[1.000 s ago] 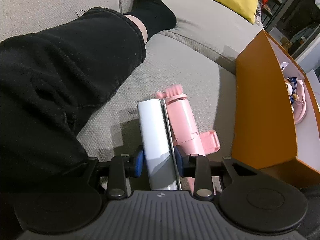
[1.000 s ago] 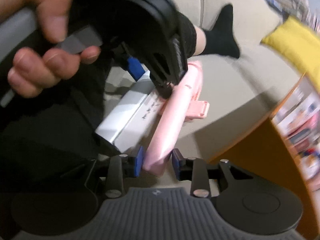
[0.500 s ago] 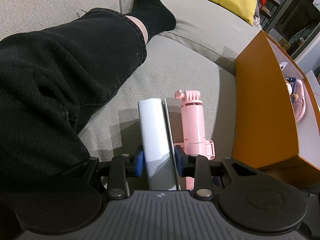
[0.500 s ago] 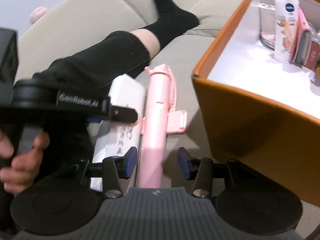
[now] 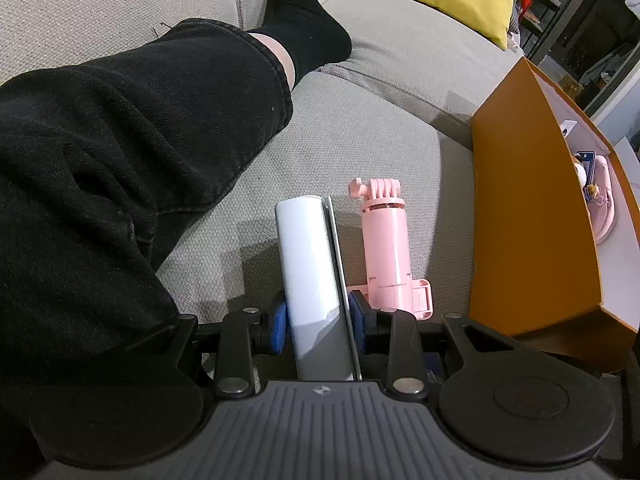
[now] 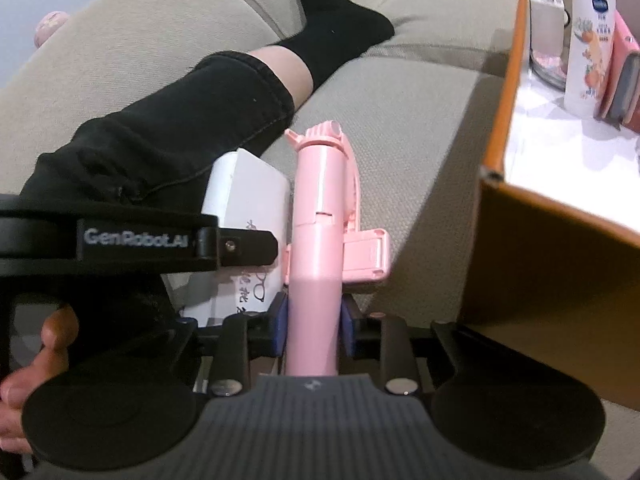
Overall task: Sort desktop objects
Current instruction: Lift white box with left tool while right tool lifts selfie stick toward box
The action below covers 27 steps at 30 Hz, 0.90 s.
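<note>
Here the left tool (image 5: 318,318) clamps a white box (image 5: 306,264) on the sofa (image 5: 380,132); just right of it, the right tool (image 6: 313,320) clamps a pink stick (image 6: 318,216) beside the orange bin (image 6: 540,256).

So there's a white box (image 5: 308,264), long and flat with some black printing and a little glasses drawing on its face, lying lengthwise on the grey sofa cushion with its near end pinched in the left gripper (image 5: 318,318). Right next to it on the right is a pink selfie stick (image 6: 318,236), a chunky tube with a mount knob at its far end and a fold-out phone clamp sticking out to the right, and its near end sits snug between the right gripper (image 6: 312,328) pads. Further right is the orange tray (image 6: 508,92) with a white floor, holding a white tube with orange fruit print (image 6: 588,44), a clear jar and some pink items at its far side.
</note>
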Available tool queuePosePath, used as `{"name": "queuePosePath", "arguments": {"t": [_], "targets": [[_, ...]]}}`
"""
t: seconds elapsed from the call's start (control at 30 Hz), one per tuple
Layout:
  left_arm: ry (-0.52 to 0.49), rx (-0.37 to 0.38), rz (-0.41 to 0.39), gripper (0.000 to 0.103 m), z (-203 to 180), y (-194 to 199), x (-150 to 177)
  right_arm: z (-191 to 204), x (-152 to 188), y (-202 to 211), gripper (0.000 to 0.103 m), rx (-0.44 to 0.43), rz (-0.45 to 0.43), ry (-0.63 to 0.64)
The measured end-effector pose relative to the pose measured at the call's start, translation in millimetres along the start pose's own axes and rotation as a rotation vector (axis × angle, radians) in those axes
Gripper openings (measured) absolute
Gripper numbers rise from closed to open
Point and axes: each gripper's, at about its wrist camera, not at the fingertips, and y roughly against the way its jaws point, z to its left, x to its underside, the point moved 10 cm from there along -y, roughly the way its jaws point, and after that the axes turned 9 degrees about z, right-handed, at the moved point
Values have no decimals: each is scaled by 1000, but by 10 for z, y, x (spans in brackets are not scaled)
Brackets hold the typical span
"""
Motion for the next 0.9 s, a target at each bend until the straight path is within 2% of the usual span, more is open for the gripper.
{"name": "queuePosePath", "arguments": {"t": [0.17,0.53,0.9], "targets": [[-6,7,2,35,-21,41,41,143,-27,144,29,57,-65,89],[16,50,-57,35,7,390,12,477,-112,561,28,227,-205,348],[-5,99,-232,34,-147,1084,-295,720,-531,1176,28,293,-343,518]]}}
